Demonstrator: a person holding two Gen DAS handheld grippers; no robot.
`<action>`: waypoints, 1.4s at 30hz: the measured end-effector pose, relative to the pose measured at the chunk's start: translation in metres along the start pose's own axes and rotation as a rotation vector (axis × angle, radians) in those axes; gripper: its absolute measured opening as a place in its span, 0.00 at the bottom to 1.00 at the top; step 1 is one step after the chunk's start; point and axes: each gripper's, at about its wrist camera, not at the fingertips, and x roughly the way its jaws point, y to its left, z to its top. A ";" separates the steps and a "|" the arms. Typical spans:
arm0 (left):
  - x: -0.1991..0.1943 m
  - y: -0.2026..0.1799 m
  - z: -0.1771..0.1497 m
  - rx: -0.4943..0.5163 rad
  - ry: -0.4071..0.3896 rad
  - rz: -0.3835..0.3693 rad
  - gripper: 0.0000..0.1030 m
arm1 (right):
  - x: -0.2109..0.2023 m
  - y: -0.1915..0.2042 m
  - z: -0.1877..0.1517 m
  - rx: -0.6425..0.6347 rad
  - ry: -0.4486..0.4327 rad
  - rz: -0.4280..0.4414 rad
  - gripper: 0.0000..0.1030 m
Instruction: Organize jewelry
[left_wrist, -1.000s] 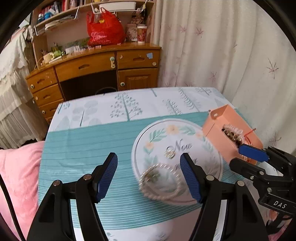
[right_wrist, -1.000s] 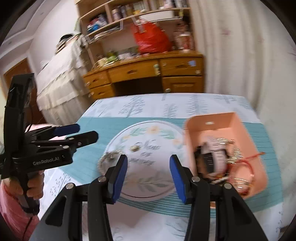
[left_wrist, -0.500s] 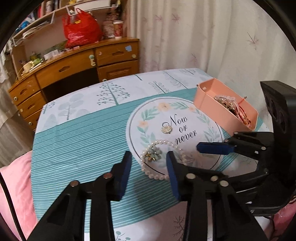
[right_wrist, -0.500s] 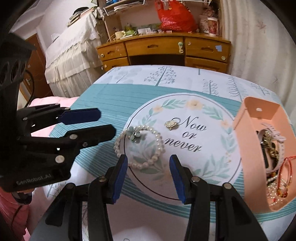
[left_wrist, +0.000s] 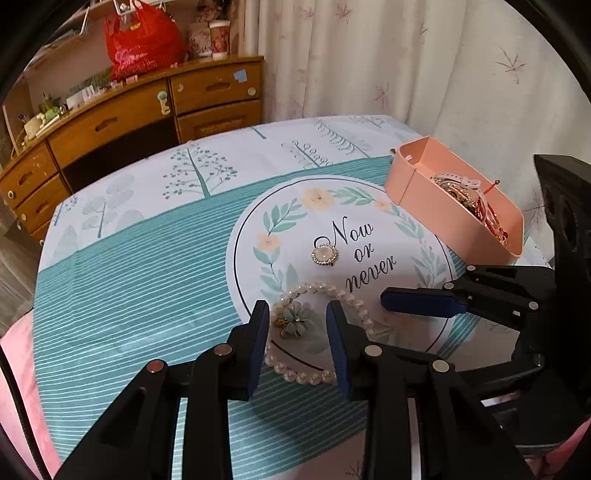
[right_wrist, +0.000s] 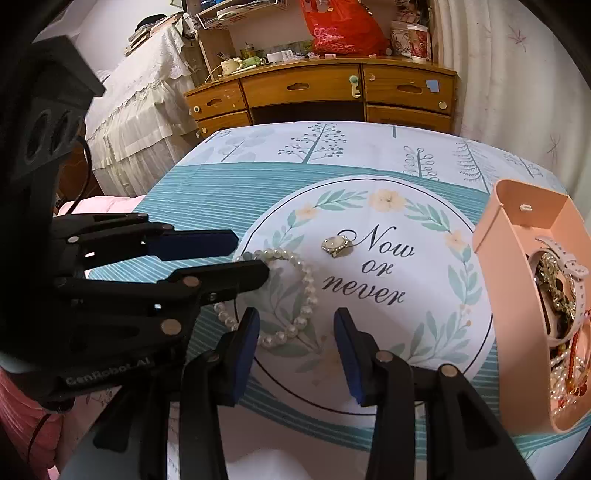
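Left wrist view: the left gripper (left_wrist: 297, 314) is tipped down over the tablecloth (left_wrist: 129, 280), its jaws straddling the near-left arc of the pearl bracelet (left_wrist: 317, 332) and the green flower charm (left_wrist: 293, 321) on it. The jaws have just been closing, with the charm between them; the pads stand a little apart from it and press on nothing, so the tool is unclenched. A small round brooch (left_wrist: 324, 254) lies beyond, beside the printed words "Now or never". The pink tray (left_wrist: 436, 206), heaped with chains and cords, sits at the right edge of the table. The right gripper (left_wrist: 421, 303) reaches in from the right, near the bracelet.

Right wrist view: the right gripper (right_wrist: 293, 317) hovers with its jaws apart, grasping nothing; they have just been closing slightly, with the bracelet's (right_wrist: 295, 295) near arc and bare cloth between them. The left gripper (right_wrist: 243, 254) comes in from the left, its tips at the bracelet's far-left side. The brooch (right_wrist: 335, 245) lies further back; the tray (right_wrist: 495, 288) stands at the right.
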 end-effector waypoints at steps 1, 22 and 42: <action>0.003 0.000 0.001 0.003 0.010 0.003 0.24 | 0.000 0.000 0.000 -0.003 0.000 -0.003 0.41; -0.013 0.019 0.007 -0.069 -0.038 0.015 0.08 | 0.014 0.024 0.008 -0.138 -0.009 -0.144 0.09; -0.052 0.035 0.012 -0.128 -0.110 0.039 0.07 | -0.037 -0.001 0.017 -0.043 -0.080 -0.073 0.07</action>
